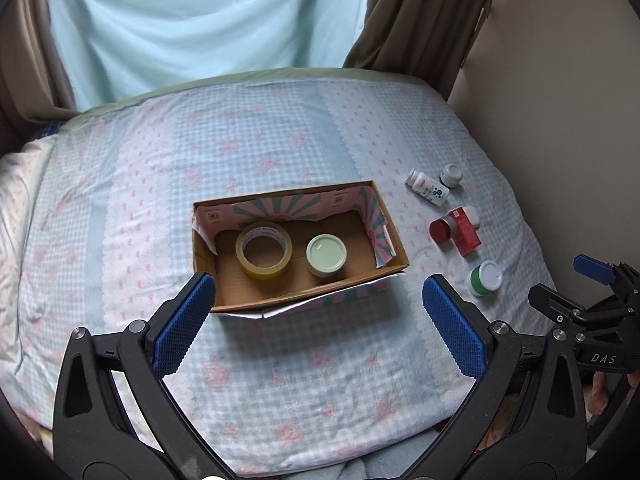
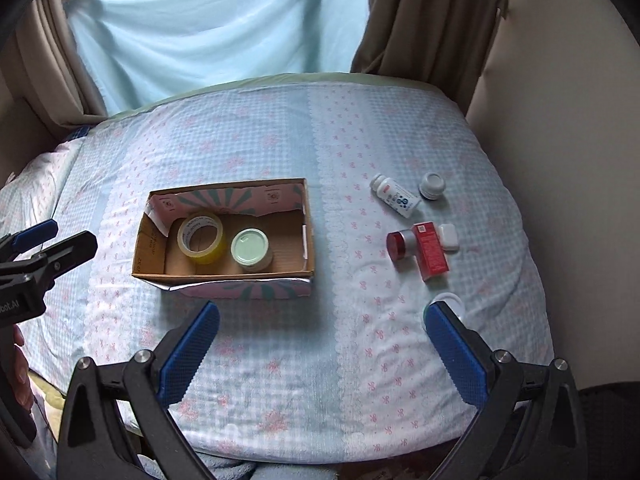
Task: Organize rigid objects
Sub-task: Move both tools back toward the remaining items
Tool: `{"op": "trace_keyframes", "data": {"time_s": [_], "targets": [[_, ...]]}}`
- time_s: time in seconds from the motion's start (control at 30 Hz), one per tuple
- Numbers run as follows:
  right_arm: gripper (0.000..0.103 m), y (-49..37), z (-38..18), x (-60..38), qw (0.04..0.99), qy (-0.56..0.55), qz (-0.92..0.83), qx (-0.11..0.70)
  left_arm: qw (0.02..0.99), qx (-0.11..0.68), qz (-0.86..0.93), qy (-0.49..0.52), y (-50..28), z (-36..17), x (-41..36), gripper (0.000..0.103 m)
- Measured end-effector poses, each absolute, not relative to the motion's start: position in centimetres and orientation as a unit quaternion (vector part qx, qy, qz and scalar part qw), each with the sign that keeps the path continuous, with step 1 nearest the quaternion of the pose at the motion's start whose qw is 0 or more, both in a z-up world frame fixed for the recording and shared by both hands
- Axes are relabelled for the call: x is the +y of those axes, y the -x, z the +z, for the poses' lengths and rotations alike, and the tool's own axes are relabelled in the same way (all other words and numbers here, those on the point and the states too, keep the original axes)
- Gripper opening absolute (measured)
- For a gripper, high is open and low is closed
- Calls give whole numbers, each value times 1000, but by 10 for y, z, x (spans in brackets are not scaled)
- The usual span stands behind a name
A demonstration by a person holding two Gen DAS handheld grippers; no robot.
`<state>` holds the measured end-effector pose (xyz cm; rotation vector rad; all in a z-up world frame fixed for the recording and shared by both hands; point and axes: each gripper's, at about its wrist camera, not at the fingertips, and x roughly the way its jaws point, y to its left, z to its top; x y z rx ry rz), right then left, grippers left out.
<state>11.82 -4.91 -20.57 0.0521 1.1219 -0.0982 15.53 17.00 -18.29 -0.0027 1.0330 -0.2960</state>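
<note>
An open cardboard box (image 1: 394, 236) (image 2: 310, 240) lies on the bed. In it are a tape roll (image 1: 264, 250) (image 2: 202, 240) and a pale green-lidded jar (image 1: 326, 255) (image 2: 252, 249). To its right lie a white bottle (image 1: 427, 188) (image 2: 396, 194), a small dark jar (image 1: 451, 175) (image 2: 432, 185), a red-lidded jar (image 1: 442, 230) (image 2: 398, 245), a red carton (image 1: 466, 230) (image 2: 432, 251), a small white case (image 2: 449, 236) and a green jar with a white lid (image 1: 486, 278) (image 2: 450, 300). My left gripper (image 1: 316, 290) is open and empty before the box. My right gripper (image 2: 322, 320) is open and empty; its right finger covers part of the green jar.
The bed has a checked blue and pink cover (image 1: 280, 140). A blue sheet (image 1: 200, 20) and brown curtains (image 1: 420, 20) hang behind it. A wall (image 1: 560, 100) borders the right side. The other gripper shows at each view's edge (image 1: 592, 292) (image 2: 36, 256).
</note>
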Motion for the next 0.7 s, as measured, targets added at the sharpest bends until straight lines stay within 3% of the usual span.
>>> {"op": "trace_keyframes", "data": {"time_s": [0.47,0.7], "targets": [[103,-97,-221,-173,831,-50,-107,544,848,491,-198,-41,-184,-180,35,102],[103,-127,-251,-238,826,-54,-73,557,823,515,-225,-83,-217,-216,-62,102]]}}
